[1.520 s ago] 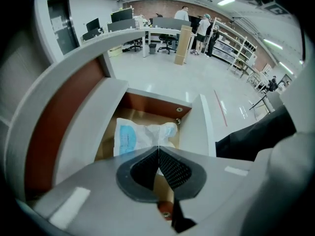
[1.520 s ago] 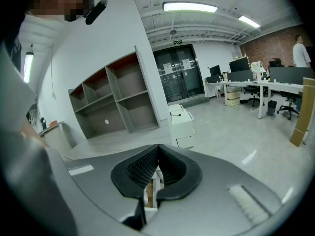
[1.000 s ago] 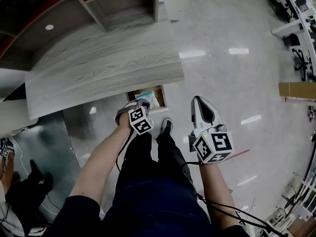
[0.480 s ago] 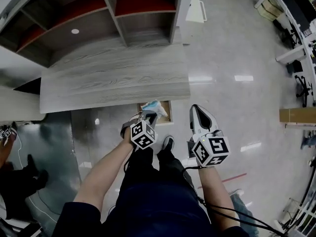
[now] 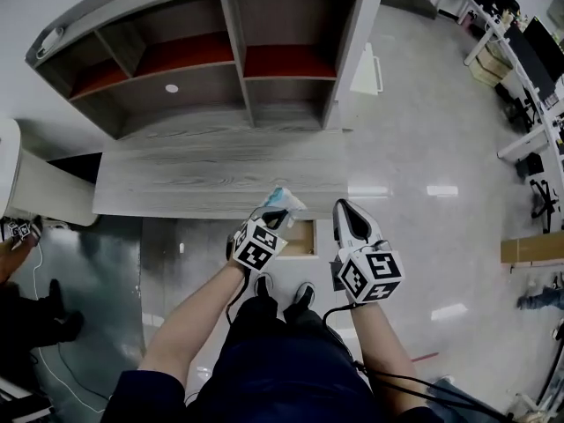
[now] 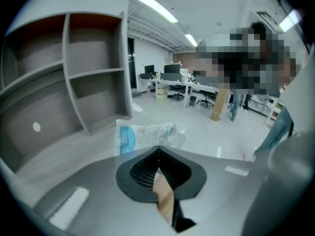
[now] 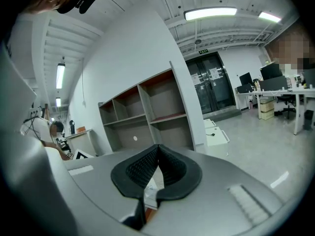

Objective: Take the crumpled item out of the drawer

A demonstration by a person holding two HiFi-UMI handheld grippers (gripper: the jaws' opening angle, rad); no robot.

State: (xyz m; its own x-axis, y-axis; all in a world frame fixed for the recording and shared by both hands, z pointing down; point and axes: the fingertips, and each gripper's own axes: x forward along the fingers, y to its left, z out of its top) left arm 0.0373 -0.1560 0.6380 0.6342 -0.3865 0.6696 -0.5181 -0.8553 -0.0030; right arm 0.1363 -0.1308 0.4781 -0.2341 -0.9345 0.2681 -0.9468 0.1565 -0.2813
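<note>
The crumpled item (image 5: 285, 198) is looking like a thin plastic wrapper, light and floppy, so pinching one edge is probably doing fine. The left gripper (image 6: 158, 150) is clamping it just above the open drawer (image 5: 302, 237), beside the desk edge (image 5: 211, 203). The right gripper (image 7: 157, 149) is sitting closed on nothing. The floor (image 5: 423, 148) is giving loads of room.

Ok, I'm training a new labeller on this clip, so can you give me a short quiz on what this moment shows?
1. True or false: the right tongs stand wide open.
2. Which grips the crumpled bag? A: the left tongs. B: the right tongs.
3. Fill in: the drawer stands ___ (open or shut).

Key: 1 false, they are shut; 2 A; 3 open.
</note>
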